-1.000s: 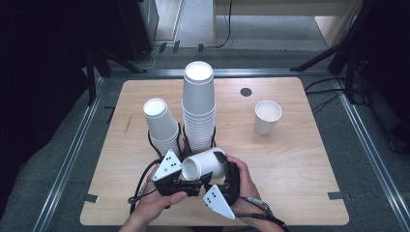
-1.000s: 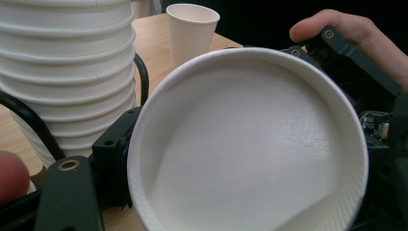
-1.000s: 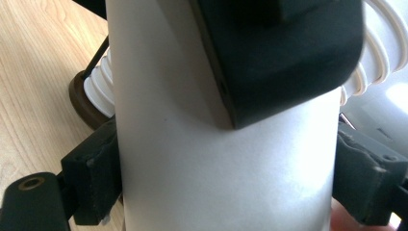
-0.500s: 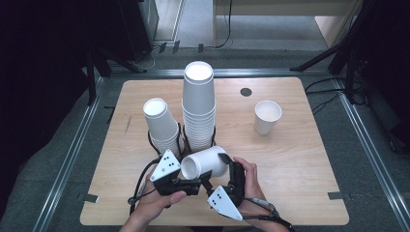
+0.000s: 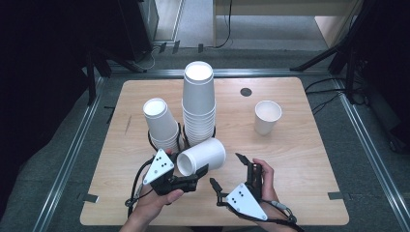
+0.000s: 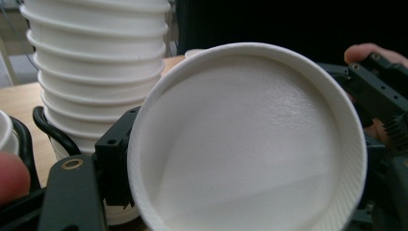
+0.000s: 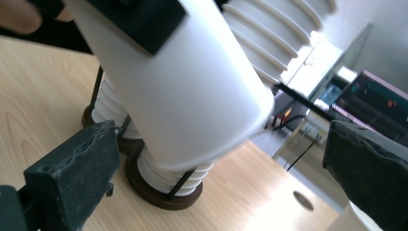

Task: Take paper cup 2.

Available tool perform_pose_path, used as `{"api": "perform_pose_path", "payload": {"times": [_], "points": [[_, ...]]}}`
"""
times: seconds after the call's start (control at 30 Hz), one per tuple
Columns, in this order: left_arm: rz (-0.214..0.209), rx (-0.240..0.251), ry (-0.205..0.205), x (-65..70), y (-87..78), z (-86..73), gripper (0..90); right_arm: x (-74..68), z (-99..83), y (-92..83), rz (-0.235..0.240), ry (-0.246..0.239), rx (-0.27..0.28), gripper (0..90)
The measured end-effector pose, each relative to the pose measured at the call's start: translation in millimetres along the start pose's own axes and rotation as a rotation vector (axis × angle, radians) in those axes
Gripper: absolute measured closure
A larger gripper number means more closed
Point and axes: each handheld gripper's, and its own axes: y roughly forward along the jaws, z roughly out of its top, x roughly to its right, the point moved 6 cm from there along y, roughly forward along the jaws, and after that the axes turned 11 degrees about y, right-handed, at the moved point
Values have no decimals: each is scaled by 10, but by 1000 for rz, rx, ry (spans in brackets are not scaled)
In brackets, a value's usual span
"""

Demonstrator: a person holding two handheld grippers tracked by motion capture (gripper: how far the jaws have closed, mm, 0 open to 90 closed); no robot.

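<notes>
While the white paper cup (image 5: 200,156) lies on its side above the bench's near edge, mouth toward the person, the left tongs (image 5: 198,175) pinch its rim; the right tongs (image 5: 227,169), just opened, stand spread beside it.

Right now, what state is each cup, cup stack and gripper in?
held cup: on its side, off the table, rim gripped.
tall stack: upright in its holder.
short stack: upright, leaning slightly.
single cup: upright, alone.
left gripper: shut on held cup.
right gripper: open, jaws just opened, nothing between.
</notes>
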Motion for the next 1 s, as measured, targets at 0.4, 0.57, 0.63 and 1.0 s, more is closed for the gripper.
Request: {"api": "perform_pose_path", "payload": {"times": [0.4,0.57,0.63,1.0], "points": [[18,58,-17,0,9,-20,222,210,-20,-105,-112,317,-7,10],[28,69,-18,8,34,-44,220,235,-2,-110,-138,512,3,9],[30,68,-18,4,36,-48,220,227,5,-107,-136,542,4,7],[53,110,-14,10,40,-46,219,155,143,-107,-109,907,39,0]]}}
